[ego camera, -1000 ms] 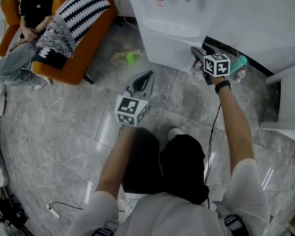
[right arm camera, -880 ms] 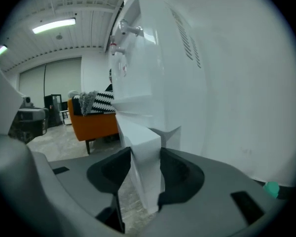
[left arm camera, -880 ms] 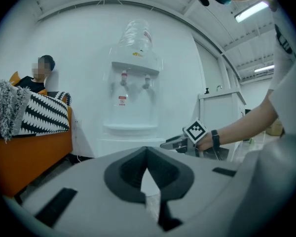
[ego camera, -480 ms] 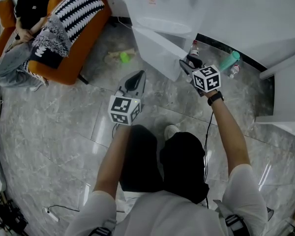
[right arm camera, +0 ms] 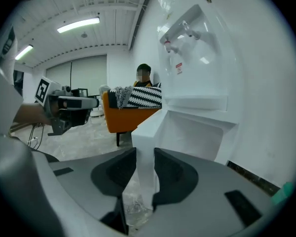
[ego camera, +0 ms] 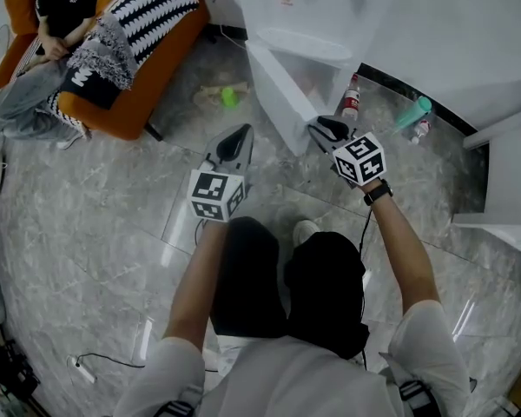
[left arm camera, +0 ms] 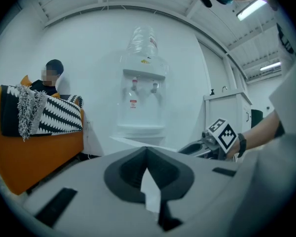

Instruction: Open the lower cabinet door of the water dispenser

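The white water dispenser (ego camera: 313,7) stands at the top of the head view, and its lower cabinet door (ego camera: 273,94) is swung well out over the floor. My right gripper (ego camera: 317,129) is at the door's free edge. In the right gripper view the door edge (right arm camera: 145,147) runs between the jaws of the right gripper (right arm camera: 144,174), which have just been closing and now pinch it. The cabinet's white inside (right arm camera: 202,137) shows behind the door. My left gripper (ego camera: 237,137) hangs over the floor left of the door, shut with nothing in it, and faces the dispenser (left arm camera: 140,102).
An orange sofa (ego camera: 148,76) with a striped cushion and a seated person (ego camera: 43,50) is at the upper left. A green object (ego camera: 230,98) lies on the floor by the dispenser. Bottles (ego camera: 352,98) and a teal bottle (ego camera: 414,111) stand to its right, near a white cabinet (ego camera: 512,181).
The door has swung from nearly flush with the dispenser to wide open. My right gripper has come back and leftward with the door edge. The left gripper has shifted only slightly.
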`<state>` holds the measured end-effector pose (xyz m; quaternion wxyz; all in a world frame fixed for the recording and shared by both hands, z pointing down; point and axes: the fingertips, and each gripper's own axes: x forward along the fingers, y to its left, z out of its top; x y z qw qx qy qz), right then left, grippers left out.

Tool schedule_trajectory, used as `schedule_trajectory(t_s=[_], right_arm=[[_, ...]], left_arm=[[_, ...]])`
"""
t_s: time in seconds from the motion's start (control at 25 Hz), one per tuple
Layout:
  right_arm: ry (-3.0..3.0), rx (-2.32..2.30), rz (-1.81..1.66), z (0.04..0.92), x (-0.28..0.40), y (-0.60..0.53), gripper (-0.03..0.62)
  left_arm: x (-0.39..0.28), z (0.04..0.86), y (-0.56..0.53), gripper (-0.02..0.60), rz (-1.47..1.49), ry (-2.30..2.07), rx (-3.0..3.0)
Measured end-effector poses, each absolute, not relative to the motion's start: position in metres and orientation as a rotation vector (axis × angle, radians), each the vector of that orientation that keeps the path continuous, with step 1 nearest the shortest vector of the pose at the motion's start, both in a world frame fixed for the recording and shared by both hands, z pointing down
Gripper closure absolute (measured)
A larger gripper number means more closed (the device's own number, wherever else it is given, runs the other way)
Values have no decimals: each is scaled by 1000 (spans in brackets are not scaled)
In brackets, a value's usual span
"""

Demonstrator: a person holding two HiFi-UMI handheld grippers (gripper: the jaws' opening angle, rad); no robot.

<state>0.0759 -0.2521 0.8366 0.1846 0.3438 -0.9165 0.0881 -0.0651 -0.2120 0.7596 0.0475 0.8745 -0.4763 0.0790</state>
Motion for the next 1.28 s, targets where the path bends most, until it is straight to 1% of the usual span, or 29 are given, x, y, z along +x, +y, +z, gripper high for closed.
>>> schedule_trajectory(t_s=[0.4, 0.88, 1.12, 1.28], right_arm=[[-2635, 815, 232, 836, 26, -230, 479], [-2688, 566, 160, 838, -63, -213, 480], [-2706, 516, 61, 838, -117, -224, 533], [-2724, 515, 29, 837, -158, -233, 534]], left_arm=[[-99, 760, -205, 574, 196, -1524, 2621], [-152, 758, -202, 574, 174, -1657, 2531], [-183, 755, -201, 574, 161, -1744, 2487], [-207, 753, -194, 574, 156, -1808, 2446]])
